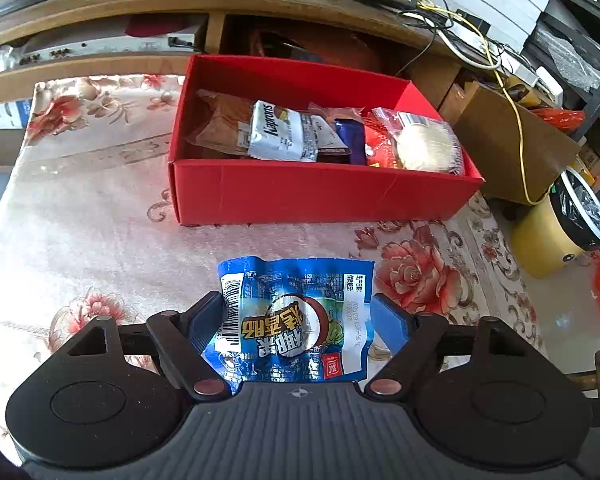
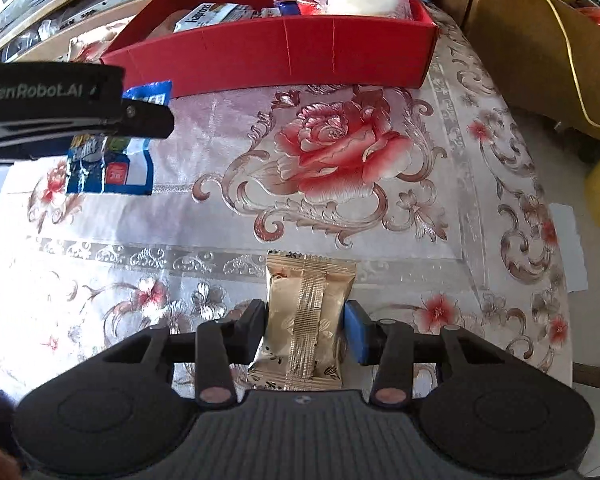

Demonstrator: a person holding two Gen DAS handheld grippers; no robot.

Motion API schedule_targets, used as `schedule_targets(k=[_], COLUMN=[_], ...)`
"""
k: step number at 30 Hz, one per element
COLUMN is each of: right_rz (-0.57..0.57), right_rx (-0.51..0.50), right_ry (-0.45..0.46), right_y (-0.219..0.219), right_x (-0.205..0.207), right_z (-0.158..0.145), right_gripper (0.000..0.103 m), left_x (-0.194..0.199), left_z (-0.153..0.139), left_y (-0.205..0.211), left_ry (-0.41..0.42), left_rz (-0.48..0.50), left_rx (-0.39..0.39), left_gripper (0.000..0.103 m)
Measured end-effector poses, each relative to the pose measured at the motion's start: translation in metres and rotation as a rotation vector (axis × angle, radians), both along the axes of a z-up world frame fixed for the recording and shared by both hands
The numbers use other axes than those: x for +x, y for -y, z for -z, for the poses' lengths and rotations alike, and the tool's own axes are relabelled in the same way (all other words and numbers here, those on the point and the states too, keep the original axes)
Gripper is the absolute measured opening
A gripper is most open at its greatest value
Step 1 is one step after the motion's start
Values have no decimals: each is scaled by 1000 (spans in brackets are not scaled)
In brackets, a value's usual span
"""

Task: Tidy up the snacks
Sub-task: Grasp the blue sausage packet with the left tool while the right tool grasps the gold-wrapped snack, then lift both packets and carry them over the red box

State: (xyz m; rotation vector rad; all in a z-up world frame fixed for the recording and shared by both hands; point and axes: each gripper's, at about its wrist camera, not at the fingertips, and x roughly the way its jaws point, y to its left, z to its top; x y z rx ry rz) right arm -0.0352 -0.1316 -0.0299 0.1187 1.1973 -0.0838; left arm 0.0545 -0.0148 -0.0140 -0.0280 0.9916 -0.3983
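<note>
My left gripper [image 1: 300, 320] is shut on a blue snack packet [image 1: 296, 320] with a barcode, and holds it above the floral tablecloth in front of the red box [image 1: 320, 196]. The right wrist view shows that same packet [image 2: 108, 168] hanging from the left gripper [image 2: 152, 120] at the left. My right gripper [image 2: 306, 330] is shut on a gold-beige snack packet [image 2: 308, 300] that lies on the cloth, seam side up. Inside the red box [image 2: 280, 52] lie several snacks, among them a white packet [image 1: 284, 132] and a round pale cake in clear wrap [image 1: 424, 144].
The table's right edge [image 2: 568, 264] drops to the floor, where a cardboard box [image 1: 512, 140] and a yellow bin [image 1: 556, 232] stand. Behind the red box is a wooden cabinet [image 1: 216, 4] with cables on top. Bare flowered cloth [image 2: 340, 152] lies between the two grippers and the box.
</note>
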Motion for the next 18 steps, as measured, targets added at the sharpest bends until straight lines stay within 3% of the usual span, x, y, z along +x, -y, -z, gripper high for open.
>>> schedule_targets(k=[18], right_rz=[113], right_rx=[220], right_ry=[160], right_y=[43], right_x=[13], right_z=[-39], right_gripper=[51], left_x=[3], left_z=[-15], left_y=[-1], left_ry=[32], left_rz=[-15], left_rx=[-40], left_gripper=[84])
